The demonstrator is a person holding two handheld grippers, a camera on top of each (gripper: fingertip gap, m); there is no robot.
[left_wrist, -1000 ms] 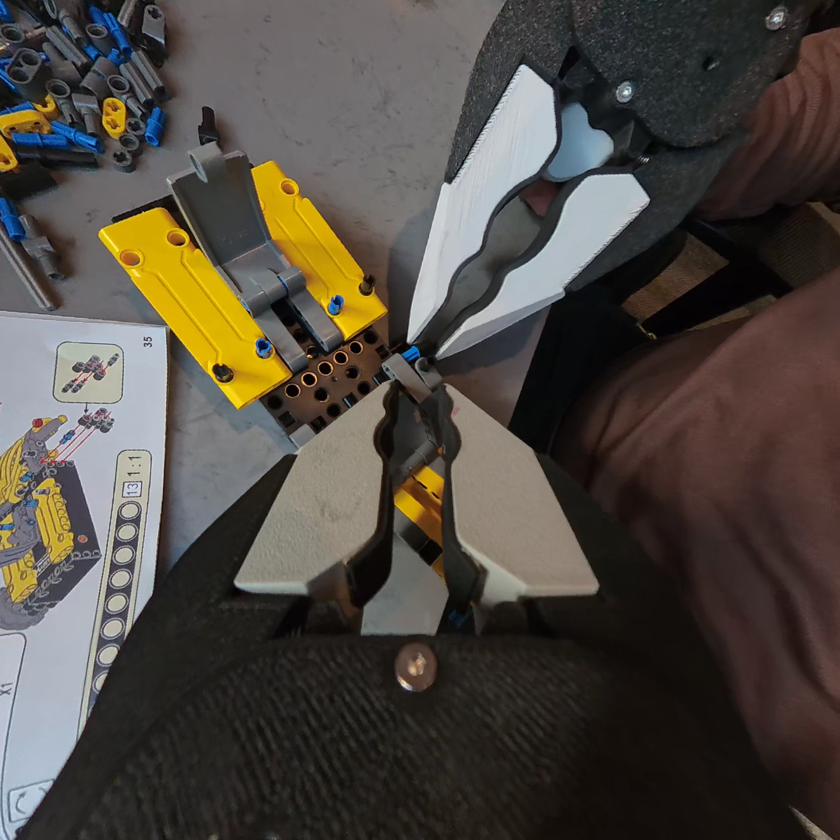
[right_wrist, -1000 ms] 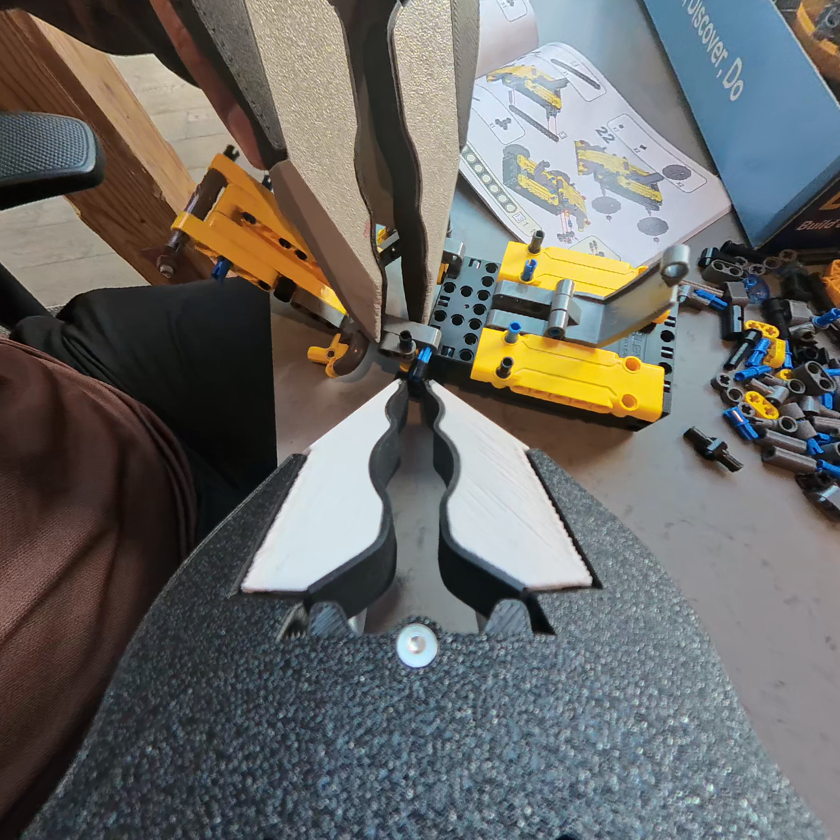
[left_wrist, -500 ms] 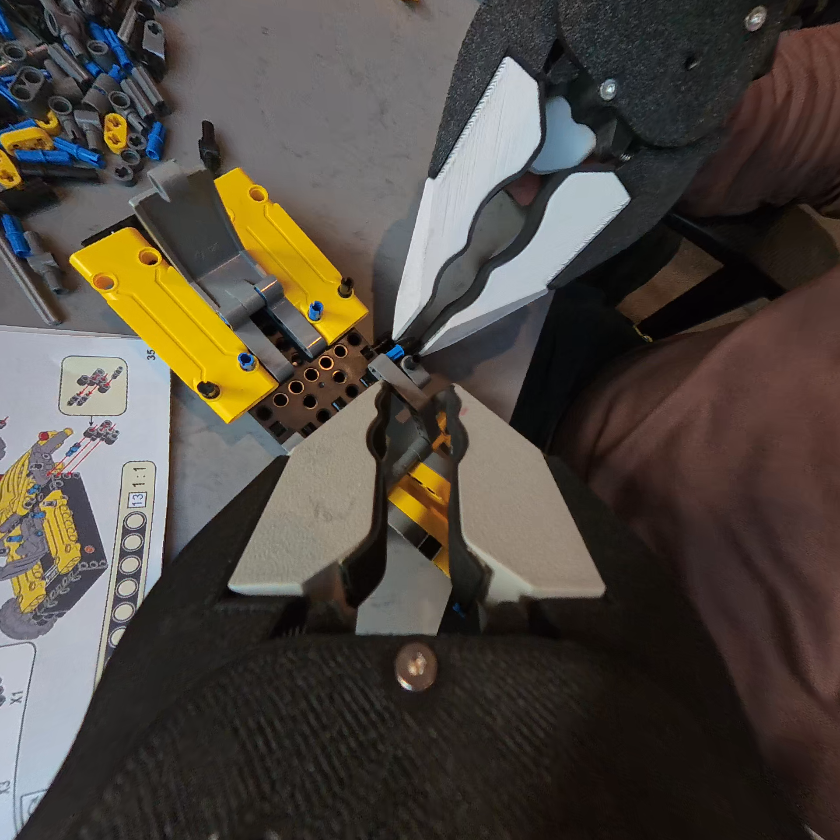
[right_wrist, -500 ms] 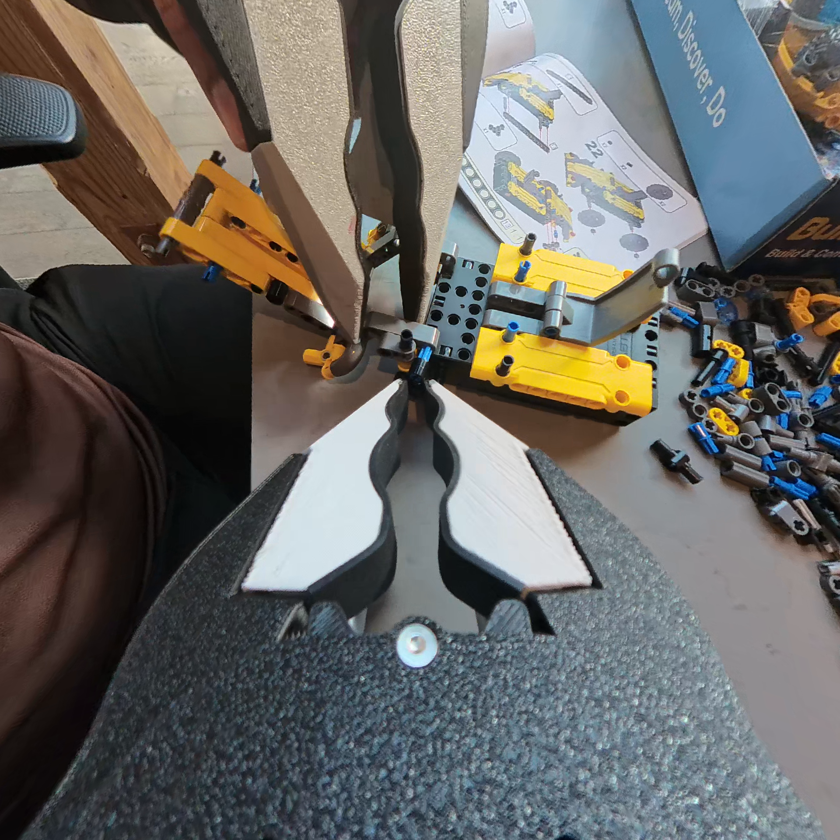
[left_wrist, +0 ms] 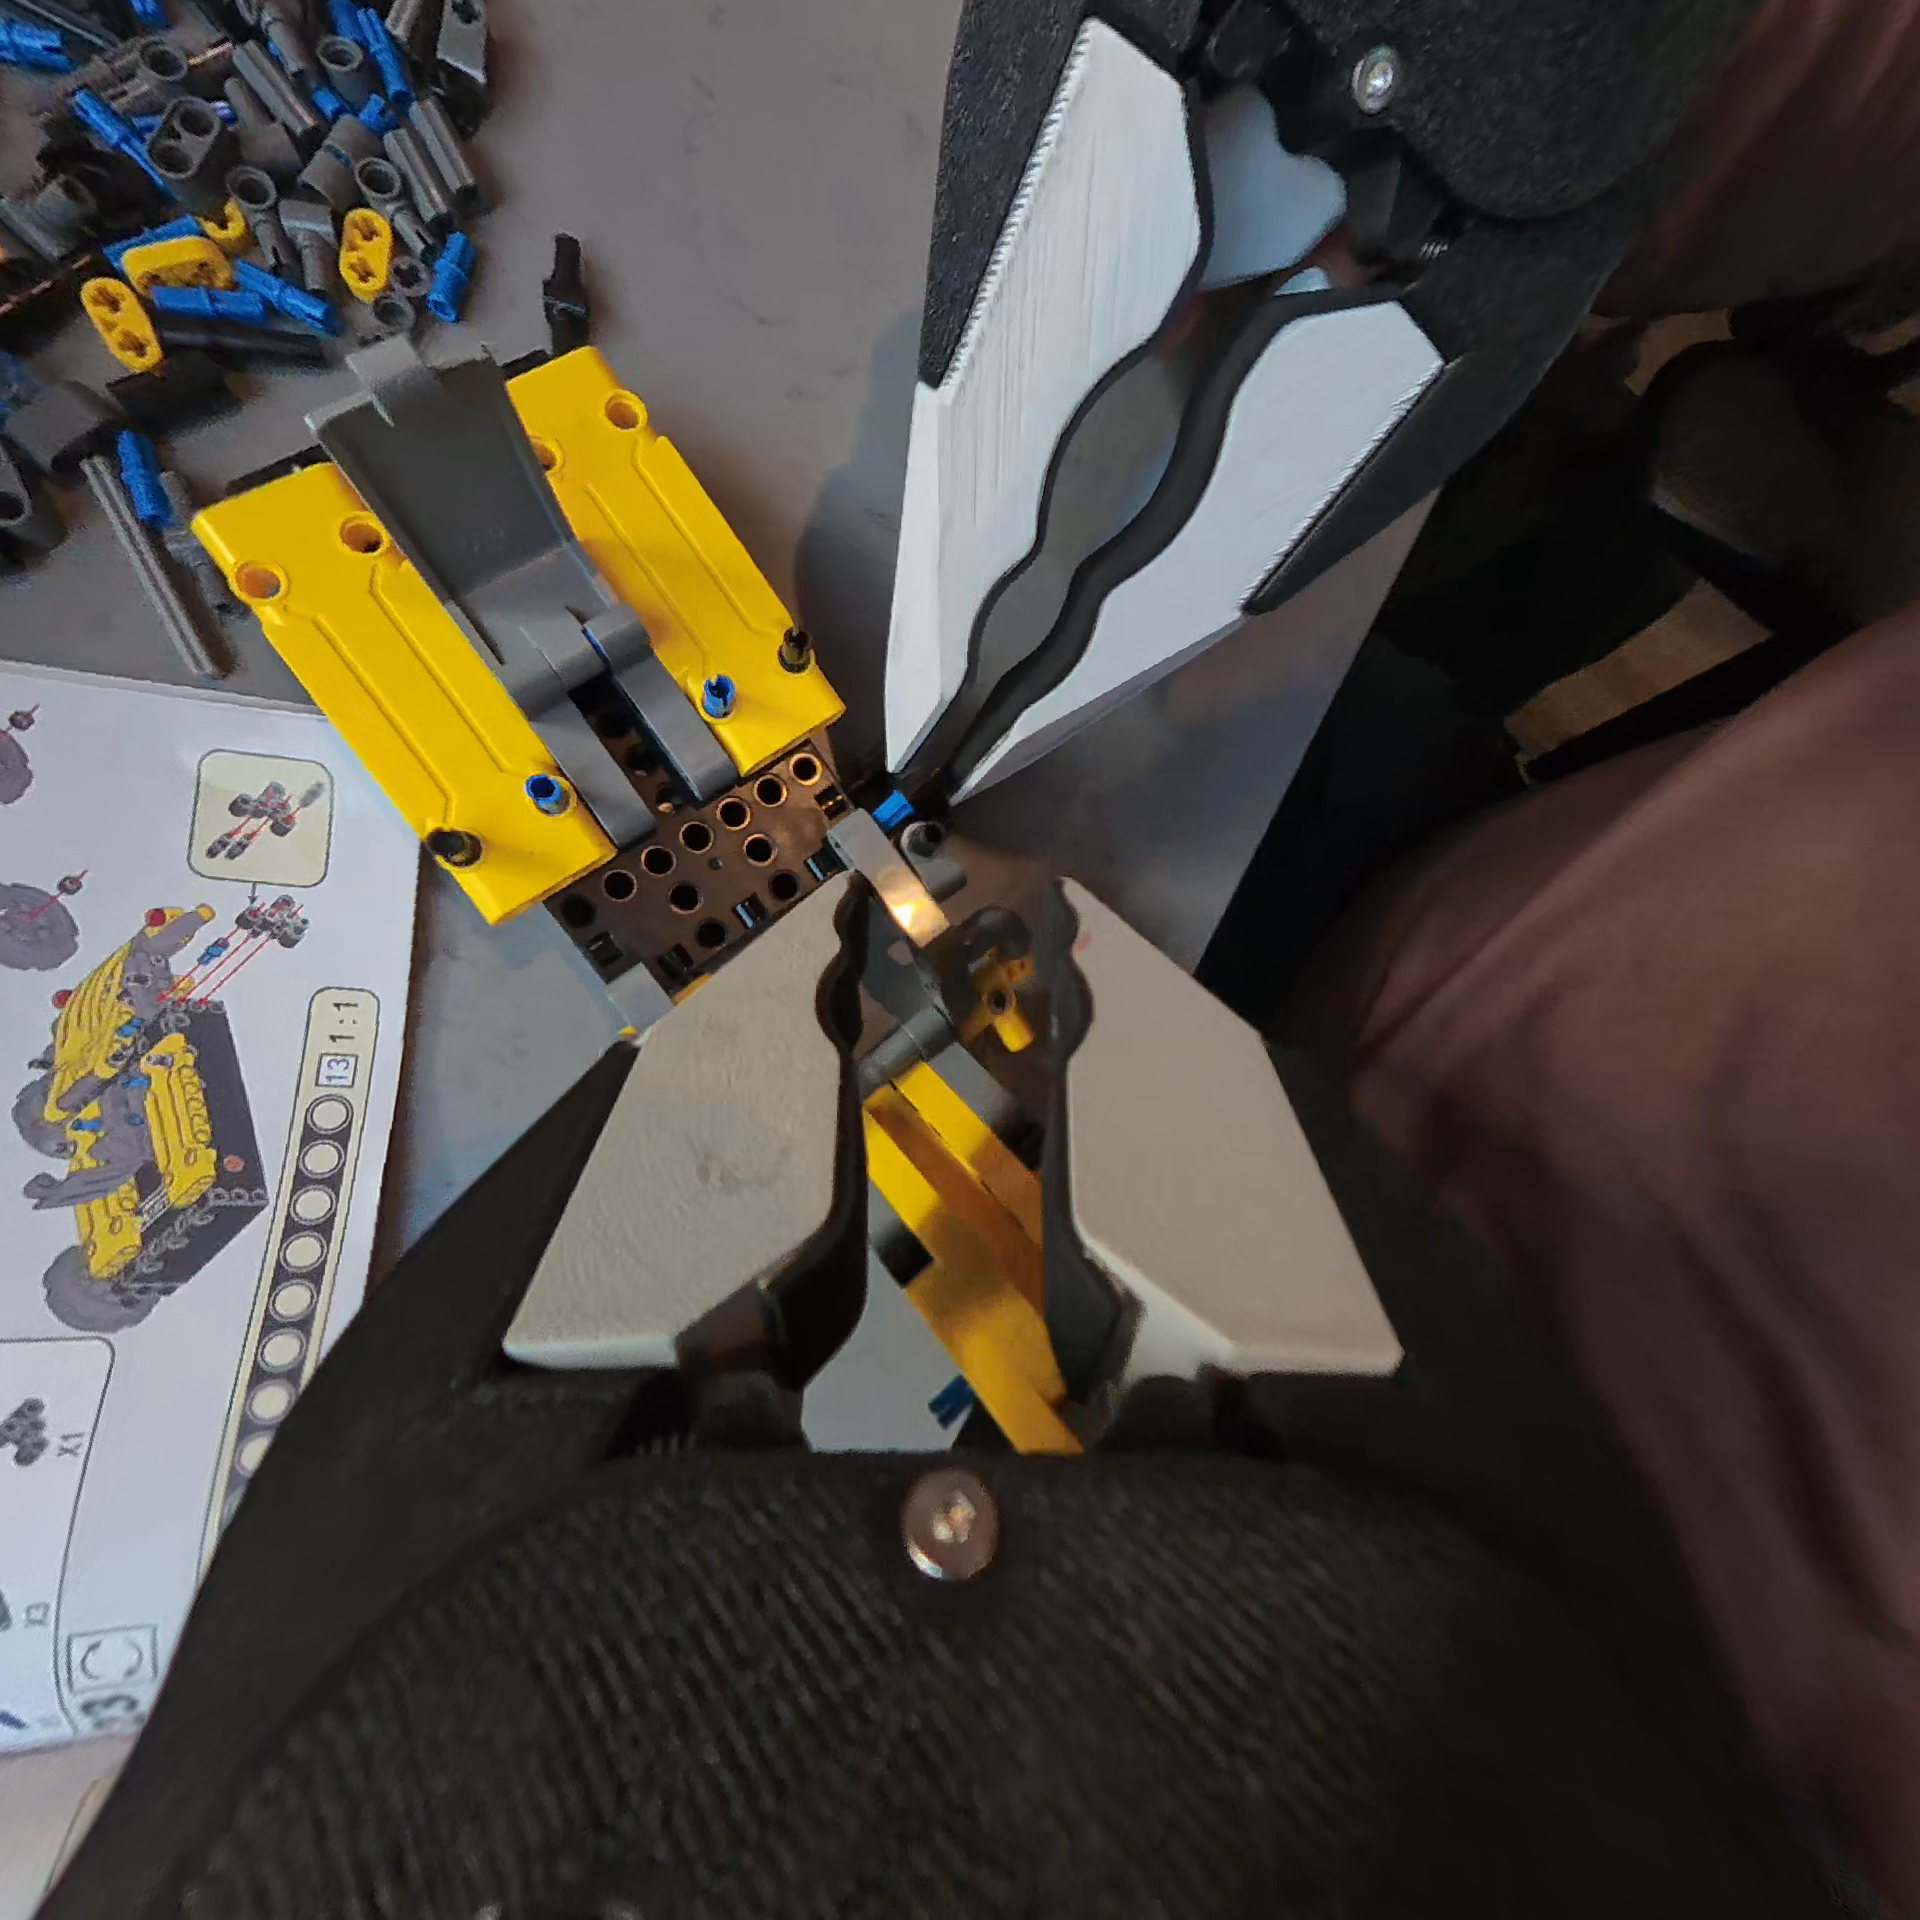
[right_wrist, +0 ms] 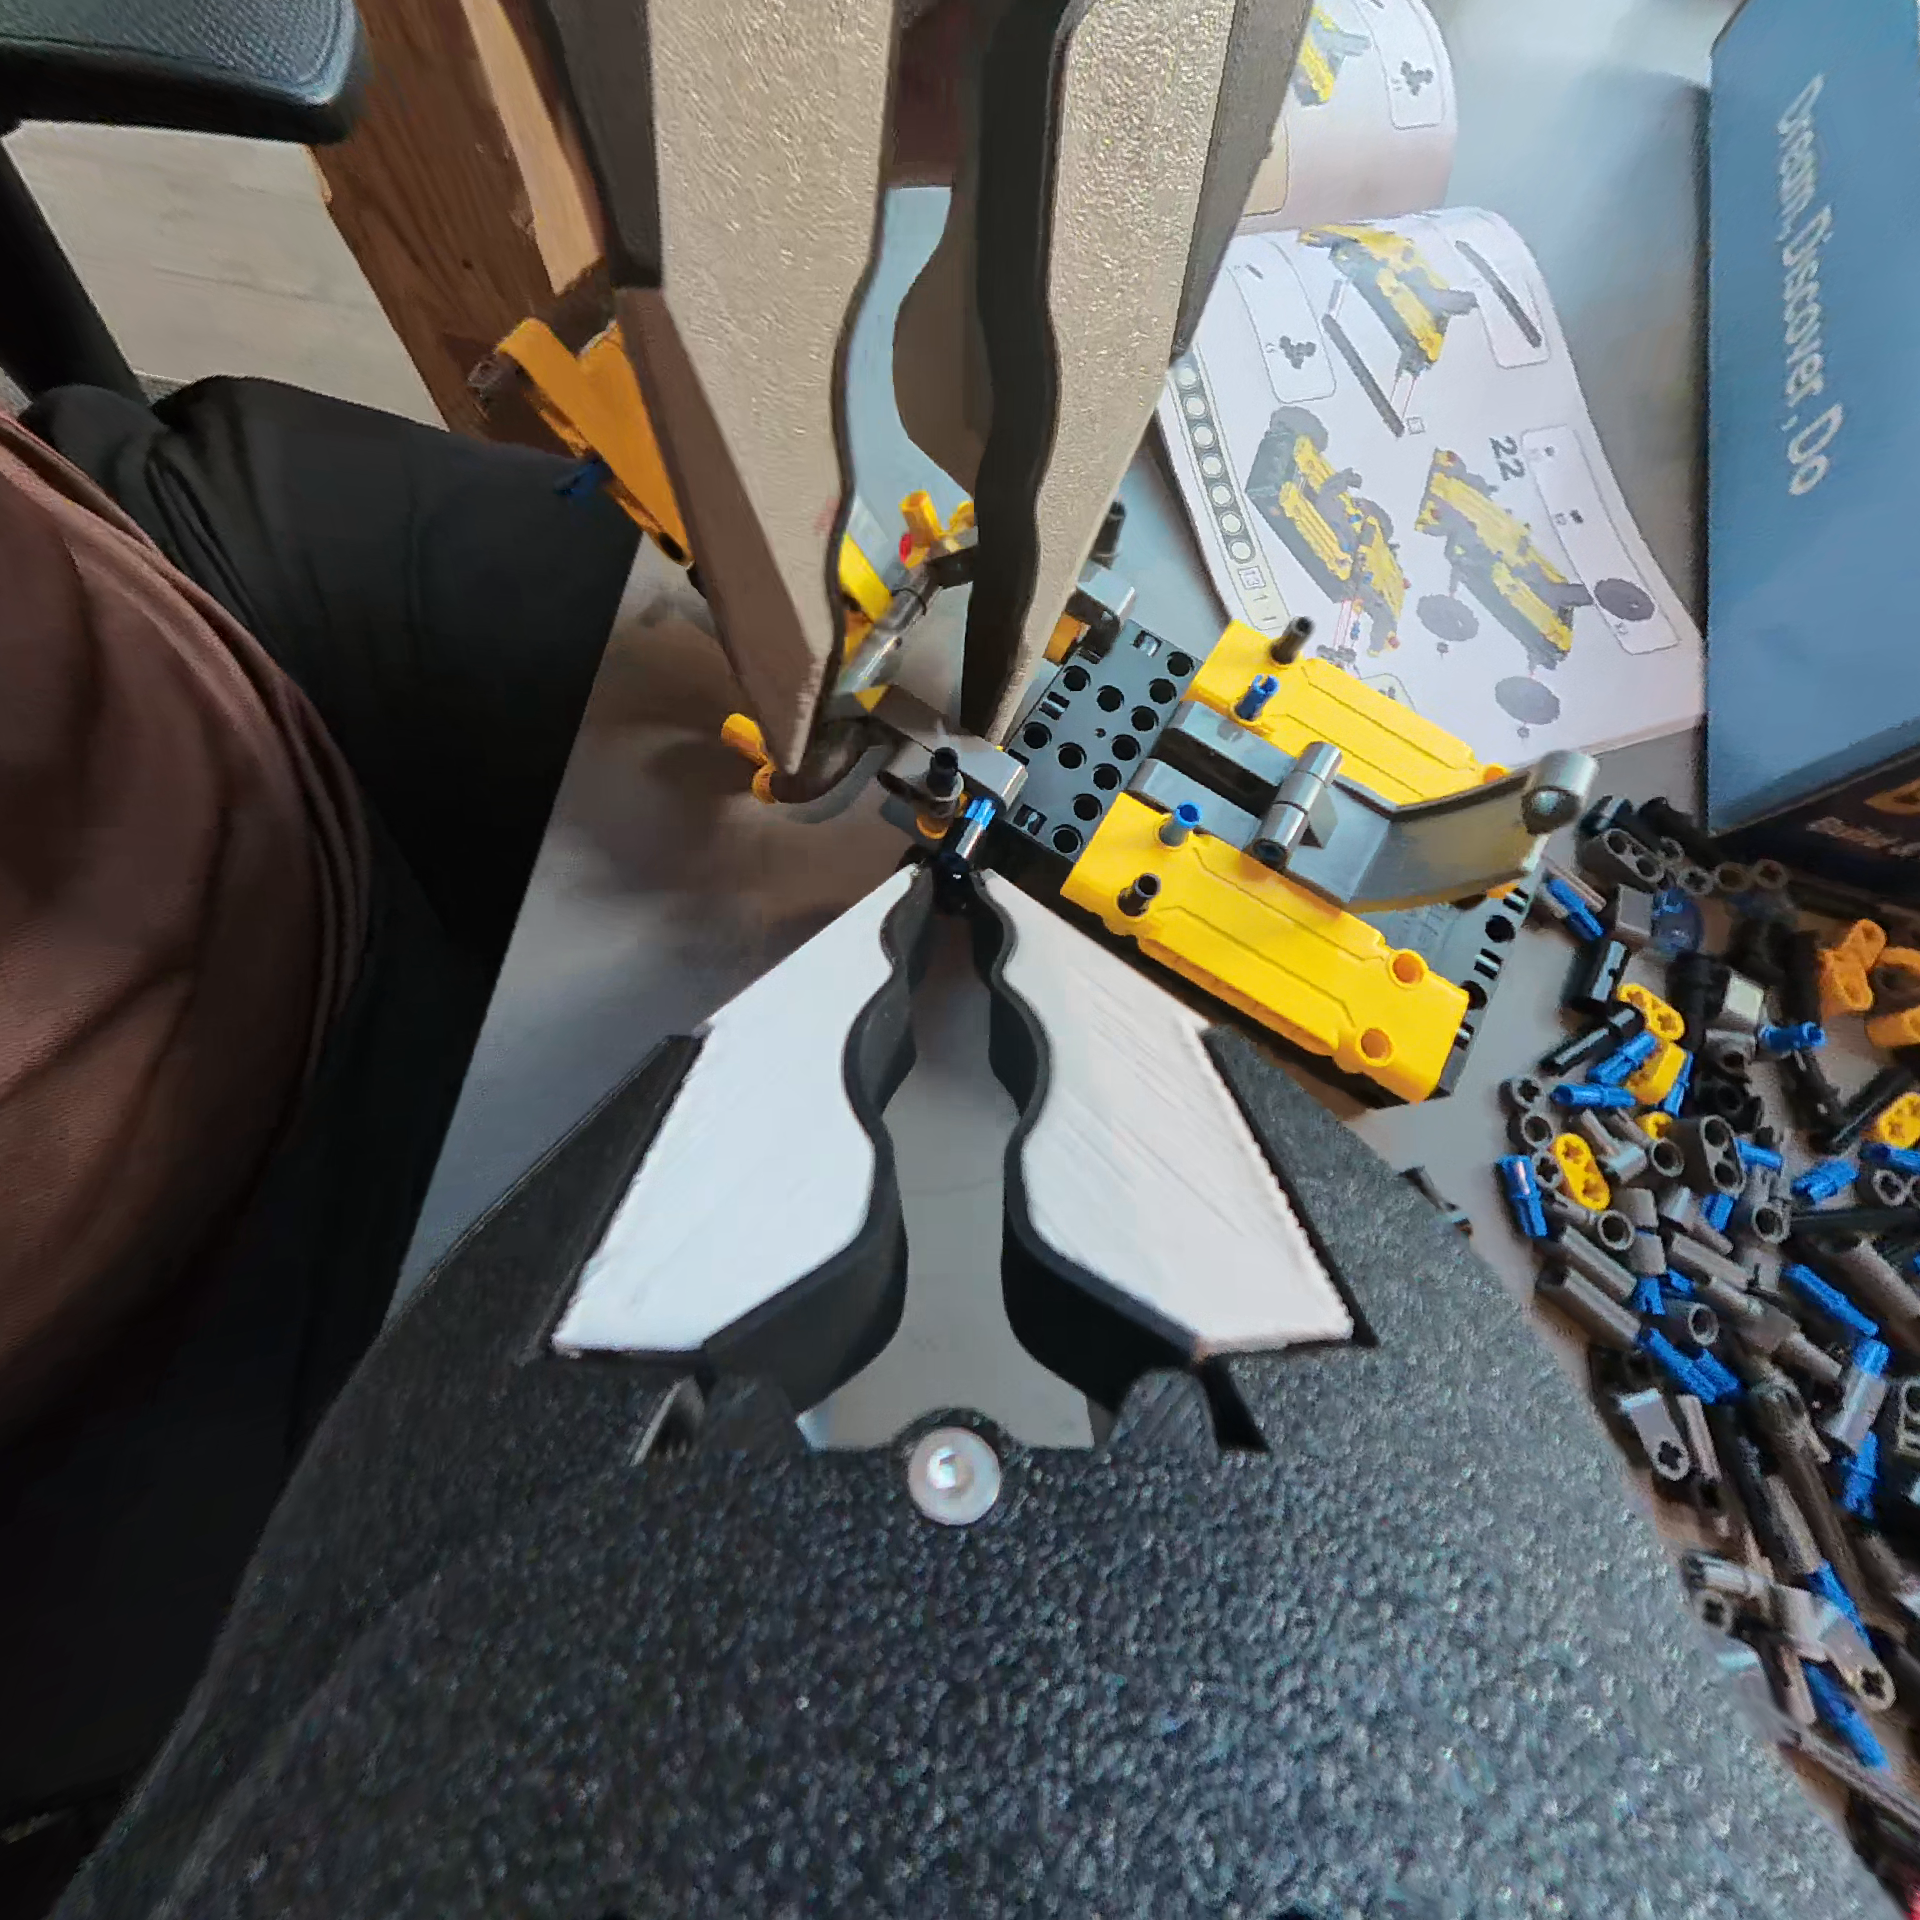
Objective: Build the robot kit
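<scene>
My left gripper point(left_wrist: 951, 904), with grey fingers, is shut on a yellow and grey brick arm point(left_wrist: 966, 1195) that runs back between its jaws. A short grey beam point(left_wrist: 883, 862) sticks out at the arm's front end. My right gripper point(right_wrist: 951, 878), with white fingers, is shut on a small blue pin point(right_wrist: 975, 821) whose tip meets that grey beam point(right_wrist: 987, 774). The two grippers meet tip to tip: the right gripper point(left_wrist: 925, 784) shows in the left wrist view and the left gripper point(right_wrist: 894, 738) in the right wrist view. A yellow and black brick model point(left_wrist: 416, 665) lies on the table just beyond them.
An open instruction booklet point(left_wrist: 156, 1039) lies beside the model. A pile of loose grey, blue and yellow parts point(right_wrist: 1714, 1195) lies to the right, with a blue box point(right_wrist: 1818, 364) behind. A person's lap in brown cloth point(left_wrist: 1610, 1039) and the table edge are close by. The grippers are tip to tip, or close to it.
Both grippers stay joined at the pin and grey beam. The right wrist view has tilted, so the model now slants. The left gripper's jaws look slightly wider apart around the arm.
</scene>
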